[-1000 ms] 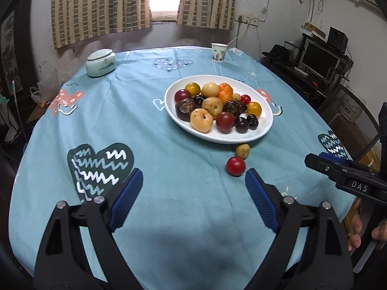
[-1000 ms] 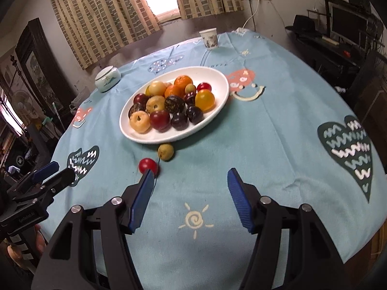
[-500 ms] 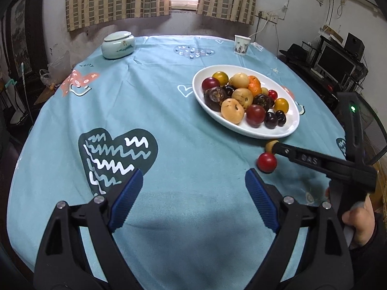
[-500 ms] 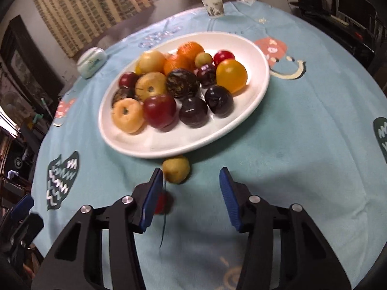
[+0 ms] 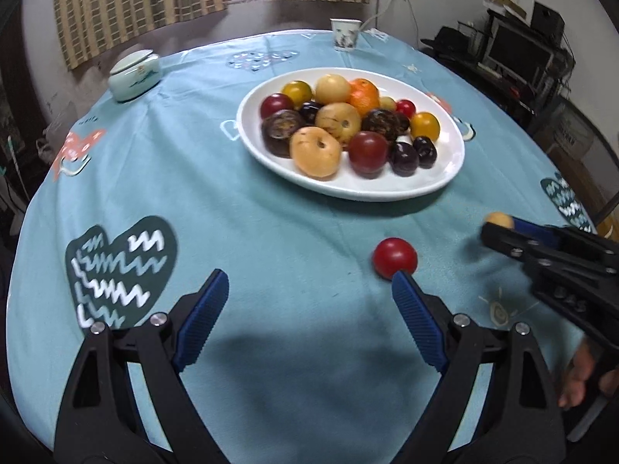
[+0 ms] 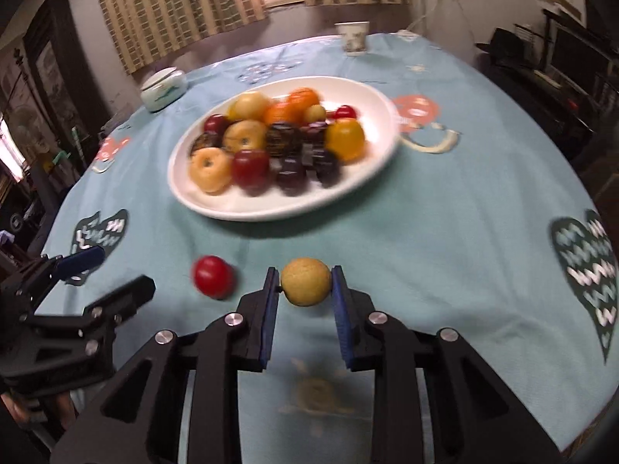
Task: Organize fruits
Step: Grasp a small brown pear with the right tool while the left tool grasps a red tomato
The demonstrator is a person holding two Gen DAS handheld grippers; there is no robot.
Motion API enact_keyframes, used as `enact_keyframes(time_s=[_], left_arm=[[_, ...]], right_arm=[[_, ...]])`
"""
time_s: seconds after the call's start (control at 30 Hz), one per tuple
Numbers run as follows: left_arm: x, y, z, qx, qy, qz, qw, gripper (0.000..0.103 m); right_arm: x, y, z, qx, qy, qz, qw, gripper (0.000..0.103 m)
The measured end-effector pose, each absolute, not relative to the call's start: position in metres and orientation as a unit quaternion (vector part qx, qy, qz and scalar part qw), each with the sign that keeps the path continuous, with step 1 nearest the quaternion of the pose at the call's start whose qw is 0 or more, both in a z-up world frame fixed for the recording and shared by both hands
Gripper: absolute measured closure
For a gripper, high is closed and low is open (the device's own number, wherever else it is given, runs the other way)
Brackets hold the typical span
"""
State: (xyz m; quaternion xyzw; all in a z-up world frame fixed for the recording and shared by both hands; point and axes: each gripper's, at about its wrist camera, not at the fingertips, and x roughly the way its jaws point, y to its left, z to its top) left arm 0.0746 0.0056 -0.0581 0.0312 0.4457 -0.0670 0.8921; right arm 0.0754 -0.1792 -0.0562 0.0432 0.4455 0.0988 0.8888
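Observation:
A white oval plate holds several fruits: yellow, orange, red and dark purple ones. A red tomato lies loose on the blue tablecloth in front of the plate. My right gripper is shut on a small yellow fruit and holds it just above the cloth; it also shows at the right of the left wrist view. My left gripper is open and empty, its right fingertip just in front of the tomato.
A lidded ceramic jar stands at the far left of the round table. A paper cup stands at the far edge. Shelves with electronics stand to the right.
My right gripper has closed on the small yellow fruit that lay before the plate, and lifted it back from the plate. My left gripper has moved closer to the red tomato.

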Motion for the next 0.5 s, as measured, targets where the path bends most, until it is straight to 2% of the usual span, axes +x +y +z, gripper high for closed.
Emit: enact_keyframes(time_s=[0.33, 0.37, 0.43, 0.47, 0.5], left_arm=[[0.097, -0.04, -0.079, 0.063, 0.463, -0.067, 0.881, 0.017], [0.099, -0.041, -0.081, 0.059, 0.466, -0.067, 0.88, 0.021], [0.104, -0.042, -0.088, 0.045, 0.477, -0.076, 0.875, 0.052], [0.106, -0.042, -0.091, 0.036, 0.481, -0.083, 0.872, 0.053], [0.105, -0.044, -0.09, 0.038, 0.472, -0.081, 0.877, 0.067]], right_arm=[[0.067, -0.224, -0.055, 0.081, 0.441, 0.102, 0.888, 0.075], [0.068, -0.224, -0.056, 0.082, 0.442, 0.105, 0.887, 0.075], [0.069, -0.222, -0.057, 0.083, 0.444, 0.11, 0.886, 0.075], [0.07, -0.22, -0.057, 0.083, 0.445, 0.112, 0.885, 0.075], [0.07, -0.218, -0.058, 0.083, 0.446, 0.115, 0.884, 0.075]])
